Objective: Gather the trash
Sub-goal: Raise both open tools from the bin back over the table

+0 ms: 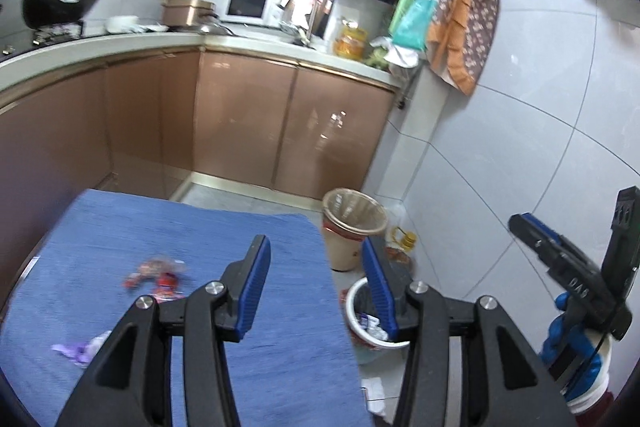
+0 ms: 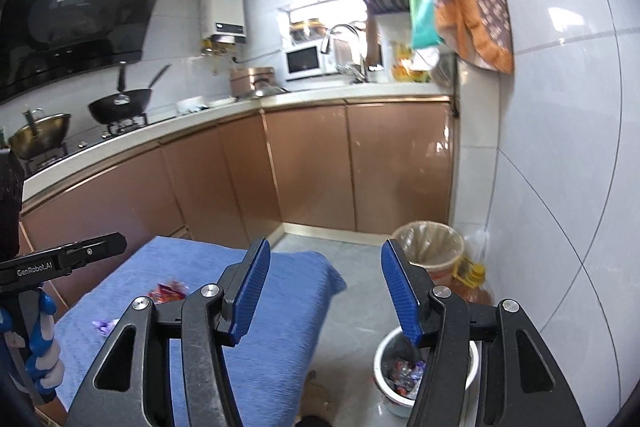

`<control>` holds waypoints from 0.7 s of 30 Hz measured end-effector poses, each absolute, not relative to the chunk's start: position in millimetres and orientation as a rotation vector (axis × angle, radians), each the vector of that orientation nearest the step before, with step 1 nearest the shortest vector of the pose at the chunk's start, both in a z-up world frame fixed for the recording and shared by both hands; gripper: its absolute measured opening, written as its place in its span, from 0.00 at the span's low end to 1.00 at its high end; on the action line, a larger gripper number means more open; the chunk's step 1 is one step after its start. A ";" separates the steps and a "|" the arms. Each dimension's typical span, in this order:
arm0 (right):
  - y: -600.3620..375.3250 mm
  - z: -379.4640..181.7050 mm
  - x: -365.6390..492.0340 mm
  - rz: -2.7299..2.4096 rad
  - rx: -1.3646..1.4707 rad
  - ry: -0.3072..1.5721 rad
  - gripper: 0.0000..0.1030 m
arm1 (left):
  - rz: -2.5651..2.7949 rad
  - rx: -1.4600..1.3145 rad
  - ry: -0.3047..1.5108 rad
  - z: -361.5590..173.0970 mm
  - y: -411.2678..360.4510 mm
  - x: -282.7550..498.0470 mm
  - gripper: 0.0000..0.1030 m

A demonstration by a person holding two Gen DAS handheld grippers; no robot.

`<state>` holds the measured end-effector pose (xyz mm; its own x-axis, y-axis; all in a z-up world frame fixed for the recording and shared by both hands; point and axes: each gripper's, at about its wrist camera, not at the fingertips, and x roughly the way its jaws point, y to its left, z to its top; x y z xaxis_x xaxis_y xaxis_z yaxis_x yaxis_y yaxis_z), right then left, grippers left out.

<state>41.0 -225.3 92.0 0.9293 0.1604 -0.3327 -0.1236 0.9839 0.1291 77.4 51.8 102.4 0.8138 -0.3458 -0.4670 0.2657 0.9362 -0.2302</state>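
Left gripper (image 1: 316, 287): jaws apart, nothing between the blue pads; raised above the near right edge of the table, free for a pick.
Right gripper (image 2: 324, 291): jaws apart and empty; poised over the gap between table and bucket, so either is within reach.
White bucket (image 2: 384, 379): on the floor just beside the table's right edge, already holding wrappers; judged to be the collection point, set close to shorten each carry.
Blue cloth (image 1: 280, 327): covers the table and makes small litter stand out.
Purple wrapper (image 1: 76, 349): trash, on the cloth near the left edge, not yet collected.
Red wrapper (image 1: 158, 275): trash, further in on the cloth, blurred; also outstanding.
Lined bin (image 1: 354, 223): beyond the bucket against the wall, with oil bottles (image 2: 474, 277) beside it.
Kitchen cabinets (image 2: 320, 163): farthest, not involved.
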 end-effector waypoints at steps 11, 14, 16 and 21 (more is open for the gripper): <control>-186.0 100.3 30.7 0.250 0.103 0.319 0.56 | -0.155 -0.154 0.491 103.9 163.8 35.5 0.44; -175.9 94.7 32.2 0.274 0.105 0.327 0.56 | -0.124 -0.159 0.495 98.0 186.5 30.5 0.44; -168.0 89.5 35.8 0.287 0.101 0.339 0.56 | -0.113 -0.169 0.504 92.2 199.0 29.9 0.45; -148.4 74.8 49.2 0.317 0.095 0.376 0.56 | -0.096 -0.164 0.543 71.7 220.4 37.0 0.49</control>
<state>49.2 -148.4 74.8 0.8815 0.3215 -0.3459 -0.2865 0.9464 0.1493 37.0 220.4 71.7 0.8524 -0.1340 -0.5055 0.0476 0.9825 -0.1801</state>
